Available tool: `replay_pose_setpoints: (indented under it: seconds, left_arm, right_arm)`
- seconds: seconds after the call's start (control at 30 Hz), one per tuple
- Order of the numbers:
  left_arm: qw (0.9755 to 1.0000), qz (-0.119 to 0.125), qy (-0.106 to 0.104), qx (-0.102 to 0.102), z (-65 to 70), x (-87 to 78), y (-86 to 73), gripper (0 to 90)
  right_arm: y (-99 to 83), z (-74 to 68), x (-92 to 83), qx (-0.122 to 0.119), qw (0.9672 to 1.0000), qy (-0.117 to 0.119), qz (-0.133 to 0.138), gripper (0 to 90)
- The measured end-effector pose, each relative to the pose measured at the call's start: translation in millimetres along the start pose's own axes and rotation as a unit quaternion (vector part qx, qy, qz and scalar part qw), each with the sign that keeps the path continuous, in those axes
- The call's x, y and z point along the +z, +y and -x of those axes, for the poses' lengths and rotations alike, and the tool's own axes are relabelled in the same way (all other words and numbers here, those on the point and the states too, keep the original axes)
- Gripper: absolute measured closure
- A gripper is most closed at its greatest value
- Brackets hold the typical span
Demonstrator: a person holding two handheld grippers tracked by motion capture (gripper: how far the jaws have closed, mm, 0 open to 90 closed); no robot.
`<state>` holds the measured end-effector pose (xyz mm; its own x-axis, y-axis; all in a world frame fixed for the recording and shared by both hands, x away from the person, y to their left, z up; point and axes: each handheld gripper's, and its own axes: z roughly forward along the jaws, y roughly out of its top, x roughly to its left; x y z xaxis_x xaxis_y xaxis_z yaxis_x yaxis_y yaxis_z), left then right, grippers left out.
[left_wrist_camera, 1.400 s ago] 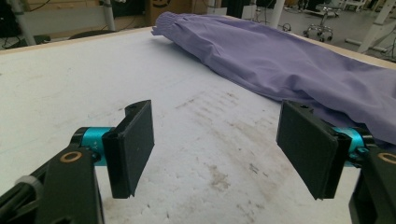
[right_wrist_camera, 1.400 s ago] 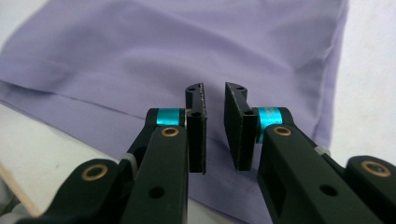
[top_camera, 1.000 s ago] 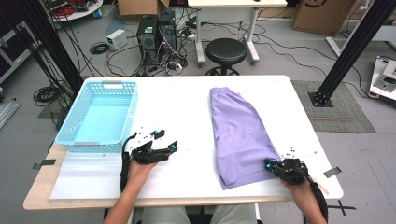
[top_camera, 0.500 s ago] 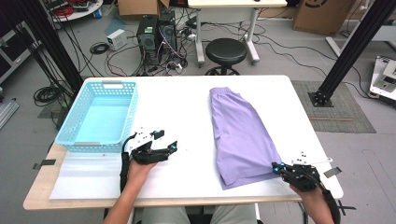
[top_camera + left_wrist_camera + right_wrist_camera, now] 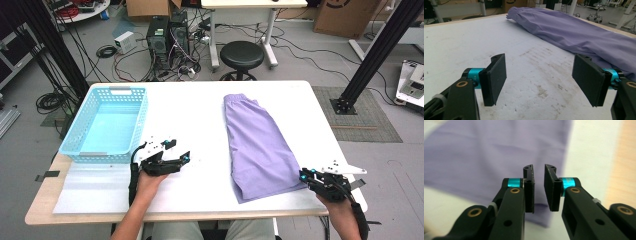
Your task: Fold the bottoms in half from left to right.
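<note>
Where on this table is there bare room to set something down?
Bare strip between the blue basket and the purple shorts, running to the far edge. The basket's inside is also empty. Crowded: near edge by the left tool, and the near right corner by the right tool.

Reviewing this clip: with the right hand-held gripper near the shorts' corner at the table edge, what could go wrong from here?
1. The right hand-held gripper sits at the near corner of the purple shorts with its jaws nearly closed but empty; a pinch may catch only one fabric layer or miss it.
2. That corner lies close to the table edge, so a tug could drag the shorts off.
3. The left hand-held gripper is open and apart from the shorts, so a one-sided lift may undo the fold.
</note>
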<state>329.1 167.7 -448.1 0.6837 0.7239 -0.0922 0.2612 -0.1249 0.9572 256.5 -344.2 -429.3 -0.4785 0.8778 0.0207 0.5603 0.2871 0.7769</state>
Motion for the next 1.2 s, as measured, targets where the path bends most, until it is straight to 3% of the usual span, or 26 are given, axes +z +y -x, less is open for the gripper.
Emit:
replay_pose_setpoints:
  seconds: [0.23,0.3,0.33,0.43,0.6,0.67,0.77,0.87,1.03,1.2]
  left_arm:
    - [1.0,-0.001,-0.002,0.0,0.0,-0.6,-0.1,27.7]
    - [1.0,0.0,-0.004,0.0,-0.1,-0.8,-0.2,27.7]
    - [1.0,0.0,-0.003,-0.001,0.0,-0.7,-0.3,27.7]
    - [1.0,0.0,-0.003,-0.002,-0.1,-0.7,-0.2,27.7]
    - [1.0,-0.001,-0.002,-0.001,-0.1,-0.7,-0.2,27.7]
    - [1.0,-0.001,-0.002,-0.002,0.0,-0.6,-0.2,27.7]
    - [1.0,-0.001,-0.002,-0.001,0.0,-0.5,-0.2,27.6]
    - [1.0,-0.001,-0.002,-0.002,-0.1,-0.7,-0.2,27.7]
    - [1.0,0.002,-0.002,-0.004,-0.4,-0.4,-0.2,27.7]
    - [1.0,0.002,-0.001,-0.002,-0.9,-0.6,0.3,27.7]
  right_arm:
    - [-4.0,2.1,21.0,-0.005,0.9986,-0.012,-0.05,76.0]
    - [-5.8,2.2,19.6,-0.006,0.9988,-0.01,-0.048,88.5]
    - [-6.0,2.0,18.3,-0.008,0.9987,-0.011,-0.049,89.9]
    - [-6.7,-0.8,13.6,-0.028,0.9982,-0.01,-0.051,90.0]
    - [-9.2,-4.8,2.9,-0.035,0.9979,-0.015,-0.051,90.0]
    - [-11.9,-4.5,4.2,-0.038,0.9972,-0.016,-0.063,90.0]
    - [-12.8,-3.6,4.3,-0.033,0.9977,-0.015,-0.057,90.0]
    - [-8.3,-5.4,2.6,-0.028,0.9988,-0.01,-0.038,84.7]
    - [9.5,-17.5,5.6,-0.024,0.9995,0.009,0.016,62.6]
    - [31.3,-39.9,28.5,-0.032,0.9976,0.042,0.044,49.8]
